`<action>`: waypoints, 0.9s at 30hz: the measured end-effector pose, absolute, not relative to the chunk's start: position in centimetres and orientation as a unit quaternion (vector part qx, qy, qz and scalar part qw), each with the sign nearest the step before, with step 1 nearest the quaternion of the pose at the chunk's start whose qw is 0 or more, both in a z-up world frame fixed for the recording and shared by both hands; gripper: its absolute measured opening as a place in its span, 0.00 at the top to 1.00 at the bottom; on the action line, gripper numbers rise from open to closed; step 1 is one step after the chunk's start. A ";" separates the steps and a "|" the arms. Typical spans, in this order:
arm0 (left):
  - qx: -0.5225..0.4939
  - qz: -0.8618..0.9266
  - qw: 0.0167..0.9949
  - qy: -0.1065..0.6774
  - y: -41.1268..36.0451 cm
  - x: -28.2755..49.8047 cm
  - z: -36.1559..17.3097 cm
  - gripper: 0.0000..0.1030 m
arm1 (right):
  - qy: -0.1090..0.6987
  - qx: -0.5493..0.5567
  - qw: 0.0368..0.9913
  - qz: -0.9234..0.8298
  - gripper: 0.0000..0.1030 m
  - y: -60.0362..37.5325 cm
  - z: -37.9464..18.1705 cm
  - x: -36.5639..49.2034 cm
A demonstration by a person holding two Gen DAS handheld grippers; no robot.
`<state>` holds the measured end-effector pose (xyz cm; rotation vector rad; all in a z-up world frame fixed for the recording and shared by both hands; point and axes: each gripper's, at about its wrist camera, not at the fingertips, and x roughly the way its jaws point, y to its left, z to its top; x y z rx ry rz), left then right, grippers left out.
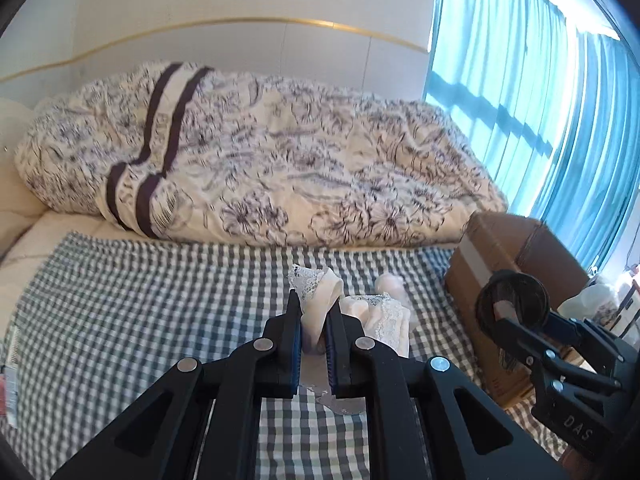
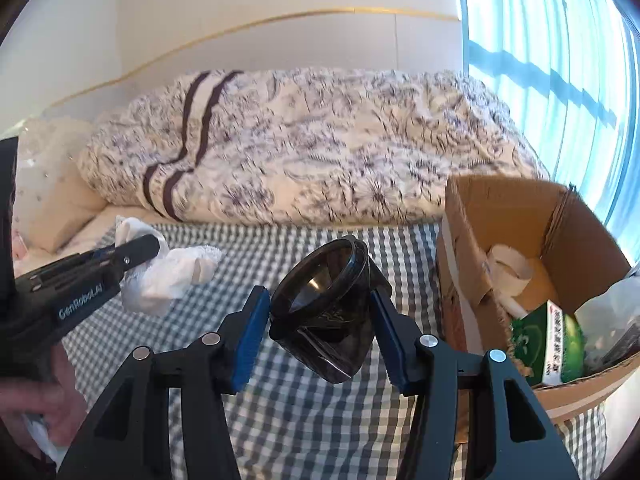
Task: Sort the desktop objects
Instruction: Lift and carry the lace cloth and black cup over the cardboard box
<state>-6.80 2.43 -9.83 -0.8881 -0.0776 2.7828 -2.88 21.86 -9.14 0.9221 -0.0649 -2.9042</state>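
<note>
My left gripper (image 1: 314, 312) is shut on a white lace-trimmed cloth (image 1: 320, 300) held above the grey checked cloth (image 1: 140, 300); the right wrist view shows that left gripper (image 2: 154, 246) from the side with the white cloth (image 2: 172, 276) hanging from it. My right gripper (image 2: 320, 320) is shut on a dark translucent cup (image 2: 324, 312), tilted with its mouth toward the upper left. The left wrist view has that right gripper (image 1: 504, 312) and the cup (image 1: 516, 296) at the right, in front of the cardboard box (image 1: 480, 264).
An open cardboard box (image 2: 472, 216) at the right holds a green packet (image 2: 556, 340), white items and a plastic bag. A floral duvet (image 1: 260, 152) lies behind. Blue curtains (image 1: 520, 100) hang at the right. A hand (image 2: 44, 408) grips the left tool.
</note>
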 end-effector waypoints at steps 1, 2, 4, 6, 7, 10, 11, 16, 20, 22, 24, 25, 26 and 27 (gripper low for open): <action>-0.298 0.948 0.109 -0.025 2.3 -6.4 -9.4 0.91 | -0.021 0.298 0.049 -0.953 0.50 21.8 -8.7 -2.6; -0.294 0.950 0.107 -0.023 2.3 -5.9 -8.8 0.90 | -0.021 0.293 0.050 -0.955 0.50 21.7 -8.1 -2.2; -0.284 0.953 0.103 -0.012 2.3 -4.6 -7.9 0.90 | -0.023 0.283 0.053 -0.957 0.50 21.6 -6.9 -1.4; -0.280 0.955 0.101 -0.010 2.3 -3.7 -7.2 0.90 | -0.023 0.273 0.057 -0.960 0.50 21.4 -5.8 -0.6; -0.280 0.955 0.100 -0.010 2.3 -3.4 -6.9 0.90 | -0.022 0.271 0.058 -0.961 0.50 21.4 -5.5 -0.4; -0.270 0.958 0.096 -0.007 2.4 -1.9 -5.5 0.90 | -0.023 0.259 0.061 -0.964 0.50 21.3 -4.1 0.9; -0.267 0.959 0.095 -0.006 2.3 -1.5 -5.2 0.90 | -0.022 0.254 0.062 -0.965 0.50 21.4 -3.7 1.3; -0.252 0.963 0.092 -0.002 2.8 0.6 -3.1 0.90 | -0.023 0.235 0.063 -0.970 0.50 21.8 -1.4 3.0; -0.236 0.967 0.094 0.004 3.8 2.3 -1.4 0.90 | -0.025 0.221 0.064 -0.973 0.50 22.5 0.2 4.2; -0.228 0.969 0.095 0.007 4.4 2.9 -0.6 0.90 | -0.026 0.214 0.064 -0.974 0.50 23.0 1.0 4.6; -0.221 0.970 0.099 0.007 4.9 3.5 0.2 0.90 | -0.027 0.207 0.062 -0.976 0.50 23.5 1.7 5.1; -0.217 0.971 0.101 0.008 5.3 3.8 0.6 0.90 | -0.027 0.205 0.061 -0.976 0.50 23.8 2.0 5.3; -0.215 0.971 0.102 0.008 5.6 4.0 0.9 0.90 | -0.028 0.203 0.060 -0.977 0.50 24.0 2.2 5.4; -0.213 0.972 0.104 0.008 6.0 4.2 1.1 0.90 | -0.029 0.201 0.058 -0.977 0.50 24.4 2.5 5.6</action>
